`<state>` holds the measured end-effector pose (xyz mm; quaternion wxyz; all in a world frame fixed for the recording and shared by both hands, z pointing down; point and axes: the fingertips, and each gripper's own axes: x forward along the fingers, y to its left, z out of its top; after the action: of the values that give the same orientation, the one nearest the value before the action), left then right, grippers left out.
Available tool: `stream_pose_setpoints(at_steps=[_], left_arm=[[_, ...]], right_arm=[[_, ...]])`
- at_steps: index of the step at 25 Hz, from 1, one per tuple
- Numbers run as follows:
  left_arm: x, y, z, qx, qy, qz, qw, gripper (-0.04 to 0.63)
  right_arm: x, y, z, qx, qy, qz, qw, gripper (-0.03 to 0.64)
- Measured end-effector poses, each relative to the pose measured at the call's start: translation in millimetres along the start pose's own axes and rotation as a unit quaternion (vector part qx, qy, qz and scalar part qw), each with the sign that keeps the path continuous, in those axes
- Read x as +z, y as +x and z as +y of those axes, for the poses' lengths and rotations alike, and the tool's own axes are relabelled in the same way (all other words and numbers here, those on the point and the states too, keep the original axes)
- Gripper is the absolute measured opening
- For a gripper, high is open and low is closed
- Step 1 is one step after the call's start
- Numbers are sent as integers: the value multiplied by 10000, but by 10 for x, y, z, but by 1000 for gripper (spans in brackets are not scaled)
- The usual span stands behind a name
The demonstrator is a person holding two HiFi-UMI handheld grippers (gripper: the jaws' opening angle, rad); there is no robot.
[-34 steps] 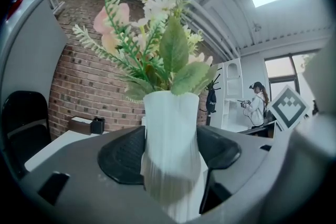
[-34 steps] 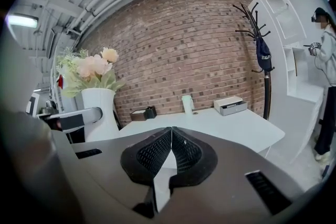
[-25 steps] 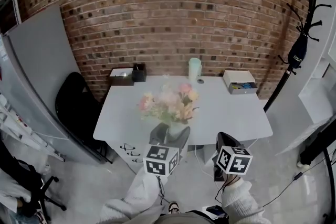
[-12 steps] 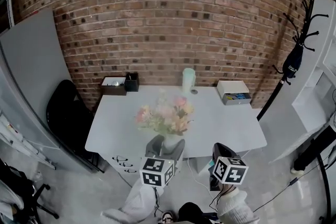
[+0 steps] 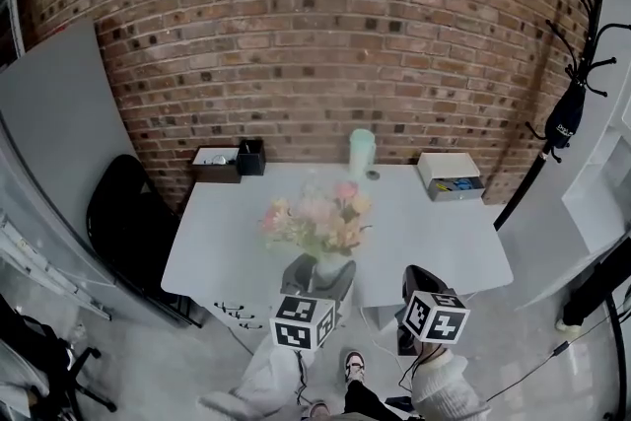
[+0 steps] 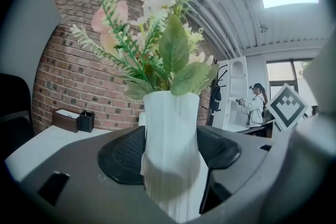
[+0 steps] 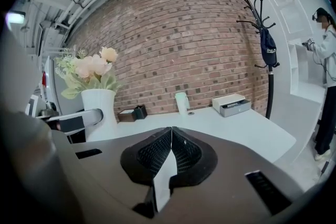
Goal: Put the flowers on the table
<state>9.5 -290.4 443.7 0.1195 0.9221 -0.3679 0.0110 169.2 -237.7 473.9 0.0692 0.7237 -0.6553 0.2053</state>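
A bunch of pink, peach and white flowers (image 5: 315, 215) stands in a ribbed white vase (image 5: 328, 266). My left gripper (image 5: 320, 273) is shut on the vase and holds it upright in front of the white table's (image 5: 434, 222) near edge. In the left gripper view the vase (image 6: 170, 165) sits between the two black pads (image 6: 123, 155), with the flowers (image 6: 152, 34) rising above. My right gripper (image 5: 418, 279) hangs to the right, its jaws shut with nothing between them. In the right gripper view the right gripper (image 7: 171, 136) faces the table (image 7: 236, 126), with the vase (image 7: 100, 105) at the left.
Along the table's back edge stand a tissue box (image 5: 217, 163), a black holder (image 5: 251, 156), a pale green cup (image 5: 362, 153) and a white box (image 5: 449, 177). A black chair (image 5: 123, 212) stands left of the table and a coat rack (image 5: 570, 108) to the right. A person (image 7: 326, 55) stands far right.
Both grippers and the vase keep nearly the same place before the table's near edge. The head view has shifted slightly, and a shoe now shows at the bottom.
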Motion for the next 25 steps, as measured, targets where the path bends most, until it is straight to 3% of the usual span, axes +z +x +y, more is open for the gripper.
stream_pose_setpoints(at_steps=[10,17,25], left_arm=[[-7,607,209,228,-15,95,9997,314],[202,1185,241,423,55,-67,9991,314],[285,1741,275,650,64,16,9979,314]], right_arm=[[197,680,-243,195,42,91,9998,23],[554,1186,-531,390,16,70,9992,23],[808,1664,-820,629,111,127,9979,23]])
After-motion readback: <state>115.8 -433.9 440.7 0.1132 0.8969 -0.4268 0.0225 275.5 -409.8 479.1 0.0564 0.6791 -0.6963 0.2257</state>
